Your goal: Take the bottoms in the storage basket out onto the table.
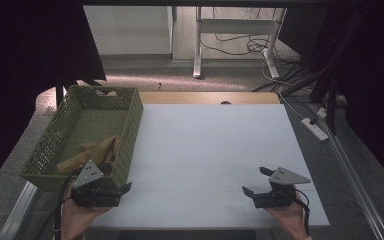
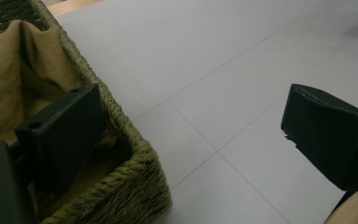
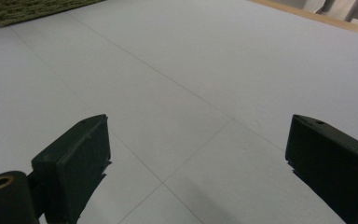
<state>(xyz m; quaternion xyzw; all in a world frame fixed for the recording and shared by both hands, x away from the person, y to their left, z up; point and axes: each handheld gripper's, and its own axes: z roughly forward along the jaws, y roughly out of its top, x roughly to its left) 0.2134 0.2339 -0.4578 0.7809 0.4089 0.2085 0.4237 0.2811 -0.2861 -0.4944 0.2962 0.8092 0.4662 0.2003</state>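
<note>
A green woven basket stands at the table's left edge, and a crumpled tan cloth lies in its near end. My left gripper is open and straddles the basket's near right corner. In the left gripper view, one jaw sits inside the basket against the cloth, and the other hangs over the white table; nothing is gripped by this gripper. My right gripper is open above the table's near right part, with bare tabletop between the jaws of the gripper.
The white table top stretches from the basket to the right edge, with a wooden strip along its far side. A corner of the basket shows far off in the right gripper view. Desk legs, cables and a power strip lie on the floor beyond.
</note>
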